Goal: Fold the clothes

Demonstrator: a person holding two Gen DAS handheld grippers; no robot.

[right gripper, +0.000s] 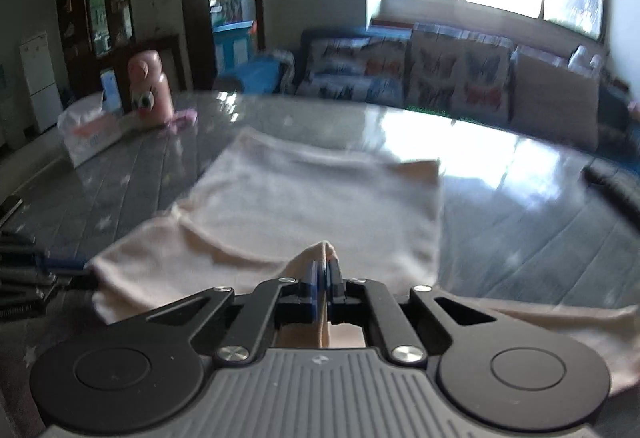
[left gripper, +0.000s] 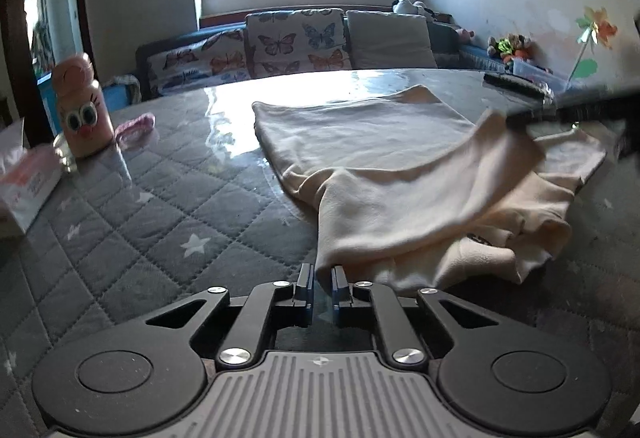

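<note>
A cream garment (left gripper: 380,157) lies on a table with a grey quilted star cover (left gripper: 160,205); its near part is lifted and folded over itself. My left gripper (left gripper: 322,274) is shut on a near corner of the garment. My right gripper (right gripper: 323,270) is shut on another fold of the same garment (right gripper: 300,189), raised above the flat part. In the left wrist view the right gripper (left gripper: 576,113) appears blurred at the right, holding the cloth up.
A pink bottle with cartoon eyes (left gripper: 82,105), a tissue pack (left gripper: 24,177) and a pink knitted item (left gripper: 136,125) stand at the table's left. A dark remote (left gripper: 516,83) lies at the far right. A sofa with butterfly cushions (left gripper: 296,41) is behind the table.
</note>
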